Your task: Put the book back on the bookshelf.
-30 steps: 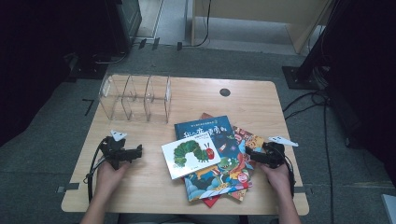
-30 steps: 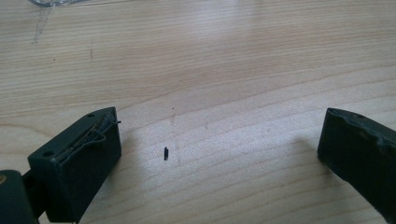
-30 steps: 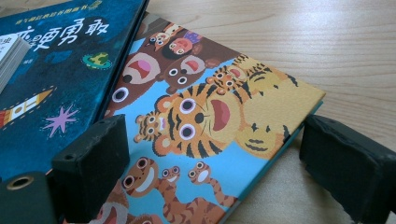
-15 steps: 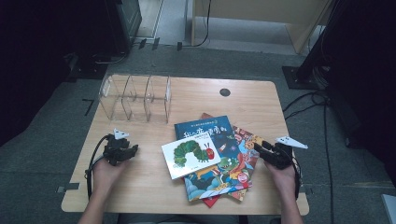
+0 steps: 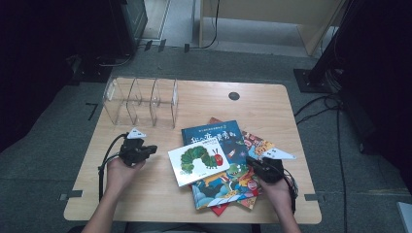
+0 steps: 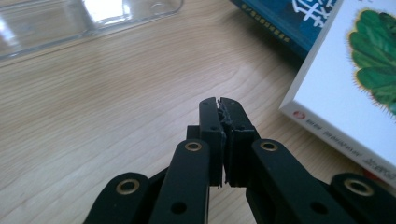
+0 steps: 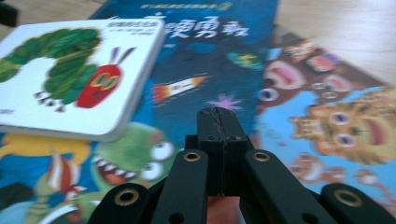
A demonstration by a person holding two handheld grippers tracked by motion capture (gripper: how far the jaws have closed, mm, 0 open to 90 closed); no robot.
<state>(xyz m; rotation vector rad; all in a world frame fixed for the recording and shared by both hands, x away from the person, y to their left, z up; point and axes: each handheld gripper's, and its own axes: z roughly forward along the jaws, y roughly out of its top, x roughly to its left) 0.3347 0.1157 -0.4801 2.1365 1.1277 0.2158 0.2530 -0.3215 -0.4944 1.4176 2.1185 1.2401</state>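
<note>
- While both my tongs are pressed together on nothing, having just been closing over the last moment, the caterpillar board book point(image 5: 198, 162) lies between them on top of the book pile.
- My left tongs point(image 5: 151, 149) hover over bare tabletop point(image 5: 145, 194); in the left gripper view point(image 6: 219, 103) the book's white corner point(image 6: 345, 107) sits ahead and to the right, near but apart.
- My right tongs point(image 5: 248, 160) hang over the pile itself; in the right gripper view point(image 7: 218, 114) the caterpillar book point(image 7: 70, 70) lies ahead and to the left, its near edge raised a little above the dinosaur cover point(image 7: 116, 168) beneath it.
- The book's long axis runs roughly from one hand to the other, tilted slightly, so each short edge faces one pair of tongs. I judge the right tongs marginally nearer to it.
- Under it sit the dark blue rocket book point(image 5: 218, 138) and the colourful animal book point(image 5: 257, 145), fanned toward the right edge of the tabletop.
- The clear acrylic book rack point(image 5: 141, 102) stands upright at the far left, well apart from the pile, its slots open.
- Room for moving: plain wood lies between the rack and the pile, so a path from the book to the rack looks free; the pile's bottom corner comes near the front edge, where I would be careful not to drag it off.
</note>
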